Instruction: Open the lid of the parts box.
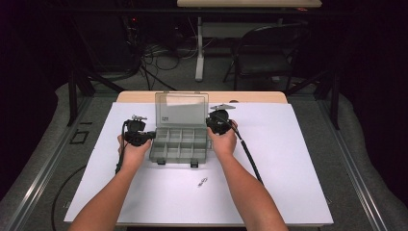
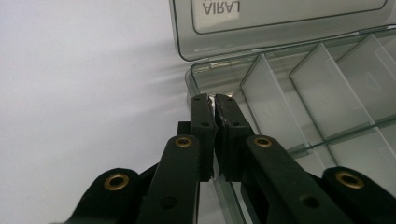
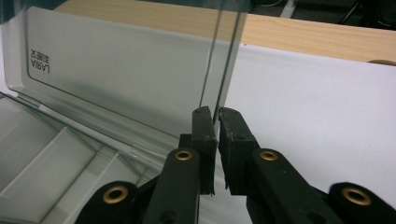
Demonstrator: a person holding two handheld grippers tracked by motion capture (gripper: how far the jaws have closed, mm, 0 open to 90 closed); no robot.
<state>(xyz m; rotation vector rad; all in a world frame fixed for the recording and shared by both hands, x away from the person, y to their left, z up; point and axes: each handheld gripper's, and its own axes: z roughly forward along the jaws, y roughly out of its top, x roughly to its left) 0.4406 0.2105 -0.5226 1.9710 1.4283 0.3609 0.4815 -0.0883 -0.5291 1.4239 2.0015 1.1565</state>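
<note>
1. High view: the left claw (image 1: 153,135) meets the left edge of the clear organizer box (image 1: 179,144), and the right claw (image 1: 212,124) sits at the right edge of its raised lid (image 1: 182,109). Both sets of jaws are too small and dark here to read.
2. Left gripper view: the left claw (image 2: 214,105) is pinched narrow on the box wall (image 2: 196,86), which runs down between the two pads; the wall's lower stretch is hidden behind the jaws.
3. Right gripper view: the right claw (image 3: 216,115) is closed narrow on the thin side edge of the lid (image 3: 116,79), which rises from between the pads and is cut off at the top of the frame.
4. A printed label (image 3: 40,61) on the lid, up and left of the right claw, reads reversed through the plastic and is hard to make out.
5. A small dark object (image 1: 202,181) lies on the white sheet (image 1: 298,159), well behind the right claw toward the person; what it is cannot be told.
6. The white sheet covers a wooden bench (image 1: 260,96), whose bare strip shows beyond both claws.
7. Past the bench the room is dark: a folding chair (image 1: 262,53), tangled cables (image 1: 159,55) on grey carpet, and a table leg (image 1: 199,48).
</note>
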